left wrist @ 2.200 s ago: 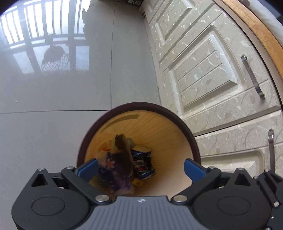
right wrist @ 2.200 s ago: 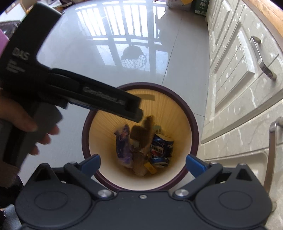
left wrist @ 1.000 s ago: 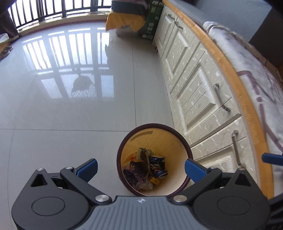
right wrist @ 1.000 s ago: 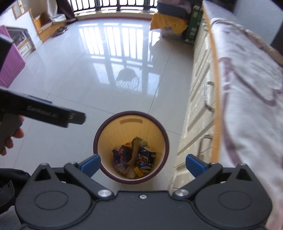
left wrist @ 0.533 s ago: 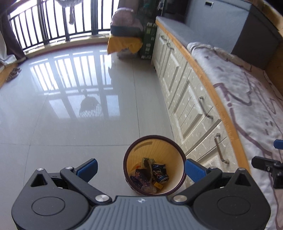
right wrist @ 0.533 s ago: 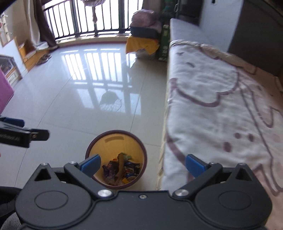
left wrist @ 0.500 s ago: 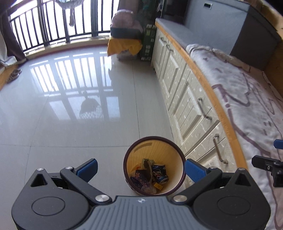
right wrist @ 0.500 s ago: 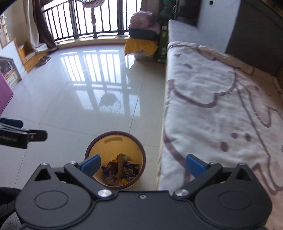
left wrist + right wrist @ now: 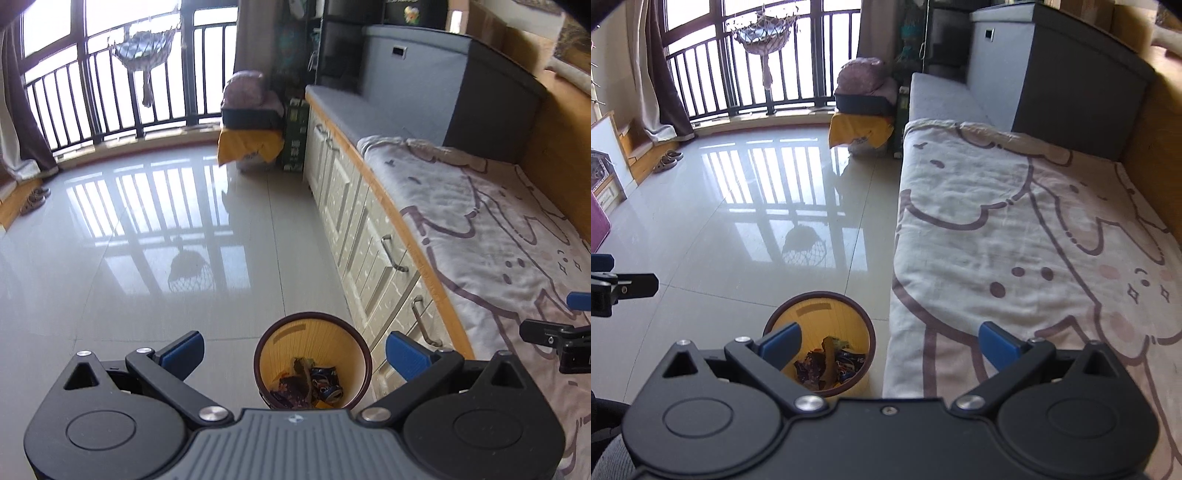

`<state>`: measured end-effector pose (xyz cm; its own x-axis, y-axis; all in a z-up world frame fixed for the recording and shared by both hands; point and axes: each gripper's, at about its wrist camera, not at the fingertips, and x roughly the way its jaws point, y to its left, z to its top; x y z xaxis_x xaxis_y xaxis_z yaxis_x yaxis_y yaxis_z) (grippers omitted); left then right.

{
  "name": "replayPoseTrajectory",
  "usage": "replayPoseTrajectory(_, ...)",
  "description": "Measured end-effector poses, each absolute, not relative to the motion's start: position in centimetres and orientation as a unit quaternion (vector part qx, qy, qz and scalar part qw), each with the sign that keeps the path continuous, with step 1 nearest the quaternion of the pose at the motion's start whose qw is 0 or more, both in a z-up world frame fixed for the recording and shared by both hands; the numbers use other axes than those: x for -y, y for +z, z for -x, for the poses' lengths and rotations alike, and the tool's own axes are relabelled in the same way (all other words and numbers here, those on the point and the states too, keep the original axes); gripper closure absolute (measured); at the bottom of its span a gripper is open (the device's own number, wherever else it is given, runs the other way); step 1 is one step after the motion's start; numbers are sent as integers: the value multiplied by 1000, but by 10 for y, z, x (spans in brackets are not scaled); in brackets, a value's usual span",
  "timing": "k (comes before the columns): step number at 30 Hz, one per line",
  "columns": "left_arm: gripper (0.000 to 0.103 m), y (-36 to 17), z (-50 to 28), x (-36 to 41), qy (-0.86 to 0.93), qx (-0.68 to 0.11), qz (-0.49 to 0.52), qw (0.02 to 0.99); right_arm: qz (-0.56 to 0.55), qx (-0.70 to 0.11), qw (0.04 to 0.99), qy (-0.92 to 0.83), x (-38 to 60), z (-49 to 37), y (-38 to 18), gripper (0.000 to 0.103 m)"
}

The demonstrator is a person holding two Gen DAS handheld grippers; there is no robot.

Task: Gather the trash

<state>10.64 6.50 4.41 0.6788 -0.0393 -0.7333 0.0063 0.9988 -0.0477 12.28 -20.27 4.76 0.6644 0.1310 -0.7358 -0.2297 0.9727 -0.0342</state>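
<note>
A round waste bin (image 9: 280,334) with a dark rim and yellow inside stands on the floor beside the cabinet. In it lie a purple wrapper (image 9: 288,387), a brown peel (image 9: 303,371) and a crushed blue can (image 9: 327,382). The bin also shows in the right wrist view (image 9: 827,306). My left gripper (image 9: 293,350) is open and empty, high above the bin. My right gripper (image 9: 890,341) is open and empty, above the bed edge beside the bin. The right gripper also shows at the right edge of the left wrist view (image 9: 557,332).
A bed with a cartoon-print blanket (image 9: 1015,236) runs along the right, over cream drawers with metal handles (image 9: 391,254). A glossy tiled floor (image 9: 147,240) spreads left toward a balcony railing (image 9: 110,103). A yellow-draped box (image 9: 860,129) and shoes (image 9: 666,160) sit far back.
Both grippers have risen and tilted up, away from the bin. The bin looks smaller and lower in both views, and more of the room and bed shows.
</note>
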Motion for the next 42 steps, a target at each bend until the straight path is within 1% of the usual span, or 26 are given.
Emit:
replayPoseTrajectory(7, 0, 51, -80, -50, 0, -366, -10, 930, 52, -375, 921, 91, 203, -94, 61, 0)
replayPoseTrajectory(17, 0, 52, -54, -49, 3, -344, -11, 939, 44, -354, 932, 69, 197, -61, 63, 0)
replayPoseTrajectory(29, 0, 43, -30, -48, -7, -345, -10, 939, 51, -323, 943, 58, 186, -30, 64, 0)
replayPoseTrajectory(42, 0, 39, -22, -52, -9, -353, -8, 936, 47, -319, 946, 45, 188, -17, 63, 0)
